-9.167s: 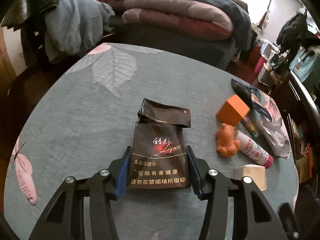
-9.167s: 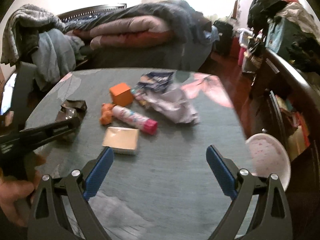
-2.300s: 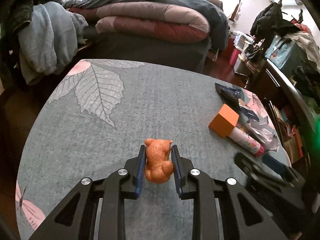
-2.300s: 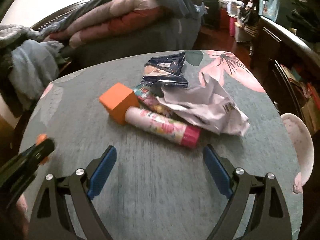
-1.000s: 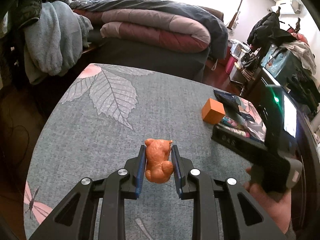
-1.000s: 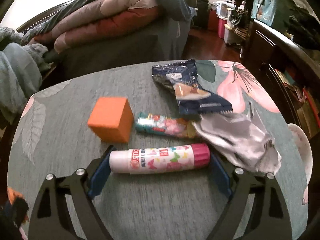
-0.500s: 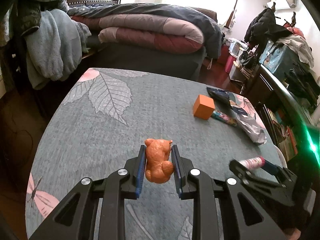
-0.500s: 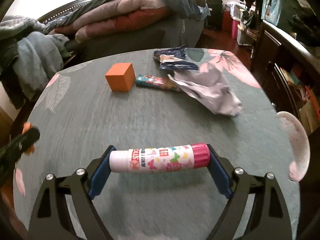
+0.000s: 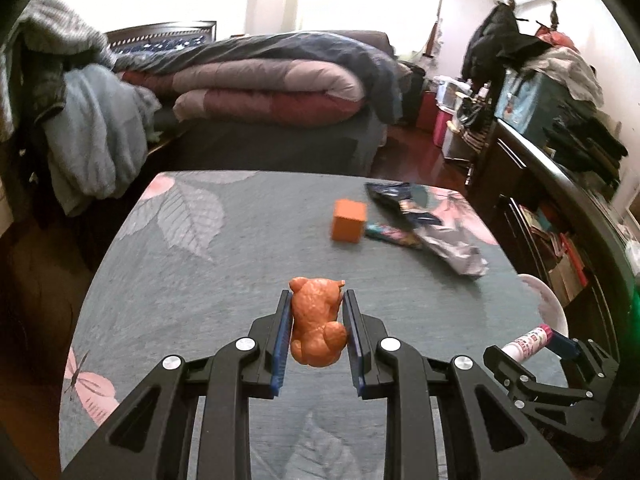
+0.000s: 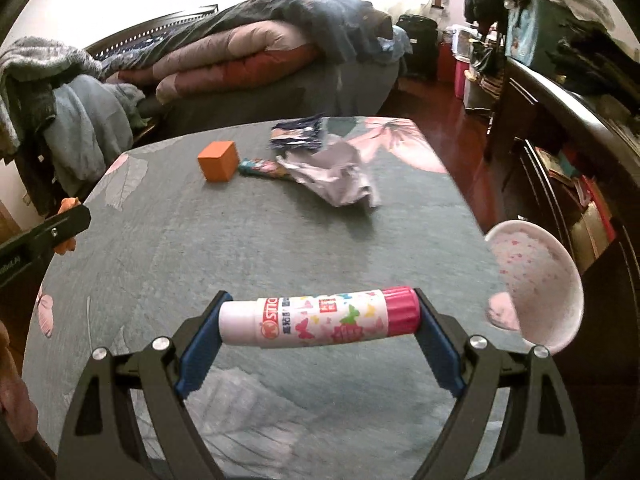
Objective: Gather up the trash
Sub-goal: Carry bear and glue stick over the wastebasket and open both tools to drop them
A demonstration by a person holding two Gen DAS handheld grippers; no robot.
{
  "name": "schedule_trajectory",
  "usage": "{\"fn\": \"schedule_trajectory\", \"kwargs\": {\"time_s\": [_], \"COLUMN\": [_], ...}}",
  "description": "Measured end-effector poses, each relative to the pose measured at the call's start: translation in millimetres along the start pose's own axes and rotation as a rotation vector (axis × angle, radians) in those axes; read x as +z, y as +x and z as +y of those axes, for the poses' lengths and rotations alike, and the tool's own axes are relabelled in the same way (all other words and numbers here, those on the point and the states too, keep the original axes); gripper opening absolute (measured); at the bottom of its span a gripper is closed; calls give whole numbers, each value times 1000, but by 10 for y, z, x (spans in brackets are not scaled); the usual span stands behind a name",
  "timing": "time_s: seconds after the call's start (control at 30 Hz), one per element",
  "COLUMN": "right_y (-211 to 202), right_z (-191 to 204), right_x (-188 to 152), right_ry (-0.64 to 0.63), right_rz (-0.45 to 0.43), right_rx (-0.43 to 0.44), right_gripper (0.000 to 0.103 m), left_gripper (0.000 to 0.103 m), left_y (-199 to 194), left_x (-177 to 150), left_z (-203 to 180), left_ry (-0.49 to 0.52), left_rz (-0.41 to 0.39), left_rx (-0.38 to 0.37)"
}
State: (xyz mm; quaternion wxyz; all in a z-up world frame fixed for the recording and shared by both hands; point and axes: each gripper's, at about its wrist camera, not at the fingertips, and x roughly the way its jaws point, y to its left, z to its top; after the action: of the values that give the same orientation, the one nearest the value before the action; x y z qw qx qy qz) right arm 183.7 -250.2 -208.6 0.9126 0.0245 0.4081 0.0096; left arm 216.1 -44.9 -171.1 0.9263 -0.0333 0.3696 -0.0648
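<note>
The right hand-held gripper (image 10: pixel 320 334) is clamped end to end on a white cylindrical glue stick with a pink cap and butterfly print (image 10: pixel 320 322), one blue pad (image 10: pixel 200 350) on the base, the other on the cap. One second ago this stick lay on the counter just in front of the orange cube; it is now carried clear of the surface, at the near edge. The left hand-held gripper (image 9: pixel 317 330) is closed tight on a small orange moulded figure shaped like a bear (image 9: pixel 317 326), as it was 1 second ago, also held above the cloth.

Both views now take in more of the grey leaf-printed counter (image 9: pixel 200 280) than before, and the remaining items sit farther off, so both loads appear to be on their way out of the pile.

A pale pink round bin with a speckled inside (image 10: pixel 536 280) stands just off the counter's right edge, near the right load. Judgement: it is the likely drop point for both items.

Still on the far part of the counter: 1 orange cube (image 10: pixel 218 160), 1 narrow teal printed wrapper (image 10: pixel 264 169) just beside it, 1 crumpled silver-grey foil bag (image 10: pixel 336 178) and 1 dark blue snack packet (image 10: pixel 298 132) behind it.

Judgement: 2 items in transit, 4 outstanding; the task is partway through.
</note>
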Motion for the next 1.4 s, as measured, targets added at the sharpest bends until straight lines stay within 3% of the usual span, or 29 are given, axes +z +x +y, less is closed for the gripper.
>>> {"fn": "schedule_trajectory", "kwargs": {"time_s": [0.63, 1.03, 1.4], "right_y": [-312, -202, 123], "right_z": [-1144, -2198, -2743], "right_x": [-114, -329, -450], "right_ry": [138, 276, 342], "right_rz": [-84, -66, -41], "right_rx": [-91, -223, -258], "right_gripper": [88, 88, 88], "left_gripper": [25, 25, 25], "left_y": [75, 486, 956], "left_x": [166, 161, 81], "left_z": [-1348, -2461, -3263], "left_ry": [196, 346, 439], "left_rz": [-17, 23, 93], "left_rx": [-151, -291, -380]}}
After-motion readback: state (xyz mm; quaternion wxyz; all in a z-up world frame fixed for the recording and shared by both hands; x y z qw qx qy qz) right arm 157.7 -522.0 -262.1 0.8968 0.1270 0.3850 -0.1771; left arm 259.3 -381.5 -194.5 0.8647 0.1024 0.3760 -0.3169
